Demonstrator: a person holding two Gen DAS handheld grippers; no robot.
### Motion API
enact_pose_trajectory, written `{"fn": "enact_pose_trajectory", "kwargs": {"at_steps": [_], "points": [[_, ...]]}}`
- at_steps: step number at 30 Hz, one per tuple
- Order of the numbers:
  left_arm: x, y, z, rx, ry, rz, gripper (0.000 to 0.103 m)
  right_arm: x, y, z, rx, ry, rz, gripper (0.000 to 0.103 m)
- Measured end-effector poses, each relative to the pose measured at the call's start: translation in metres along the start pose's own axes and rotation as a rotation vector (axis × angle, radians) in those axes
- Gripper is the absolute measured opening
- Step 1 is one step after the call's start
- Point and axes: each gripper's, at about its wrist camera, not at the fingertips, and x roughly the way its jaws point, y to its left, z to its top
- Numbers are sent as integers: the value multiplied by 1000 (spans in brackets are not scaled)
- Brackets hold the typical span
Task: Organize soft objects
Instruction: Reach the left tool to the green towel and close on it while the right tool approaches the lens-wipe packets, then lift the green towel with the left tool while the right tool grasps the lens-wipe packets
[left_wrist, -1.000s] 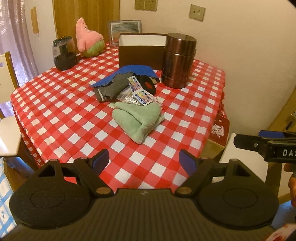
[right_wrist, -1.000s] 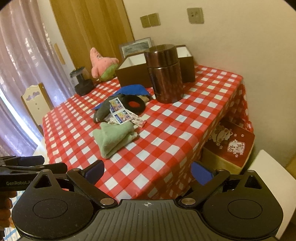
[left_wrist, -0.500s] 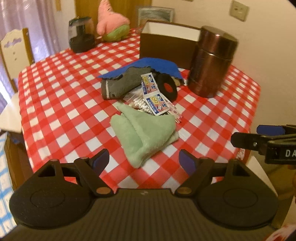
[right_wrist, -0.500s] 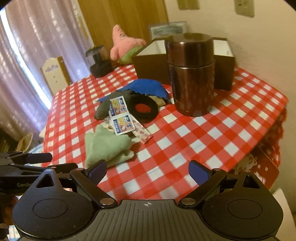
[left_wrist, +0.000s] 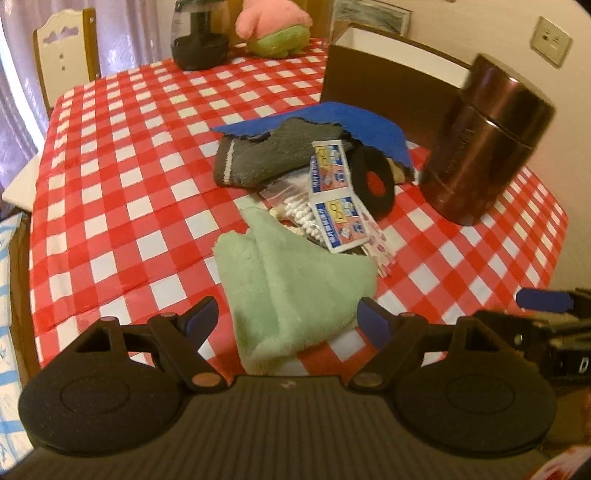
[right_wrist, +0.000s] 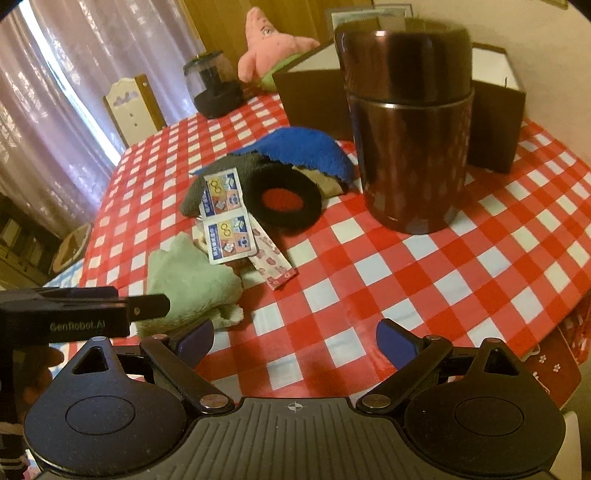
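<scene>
A folded green cloth (left_wrist: 291, 280) lies on the checked tablecloth, and my open left gripper (left_wrist: 286, 319) hovers just over its near end with nothing held. Behind the cloth sit a grey sock (left_wrist: 266, 158), a blue cloth (left_wrist: 354, 123), a black-and-red pad (left_wrist: 373, 181) and paper packets (left_wrist: 330, 195). My right gripper (right_wrist: 295, 338) is open above bare tablecloth, to the right of the green cloth (right_wrist: 188, 280). The blue cloth (right_wrist: 299, 147), pad (right_wrist: 282, 199) and packets (right_wrist: 225, 216) lie ahead of it. A pink plush toy (right_wrist: 266, 48) stands at the back.
A tall brown canister (right_wrist: 410, 125) stands right of the pile, with a dark open box (right_wrist: 495, 107) behind it. A black jar-like appliance (left_wrist: 197, 37) and a chair (left_wrist: 62, 55) are at the far left. The table edge (right_wrist: 546, 325) drops off at right.
Both grippers have moved forward and lower toward the pile. The left one has come up over the near end of the green cloth. Both stay open.
</scene>
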Motion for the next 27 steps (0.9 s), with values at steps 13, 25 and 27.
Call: {"fn": "enact_pose_trajectory", "kwargs": {"at_steps": [13,25,27], "points": [[57,25,10,-75,94,-97,63,25,-2,17,58,27,-45,95],[47,34,15,-17,83,-215,20,37,13,29,44,4,-22,95],[39,37,16,6,76,-198,20,39,18,32,30,-13,-4,95]]}}
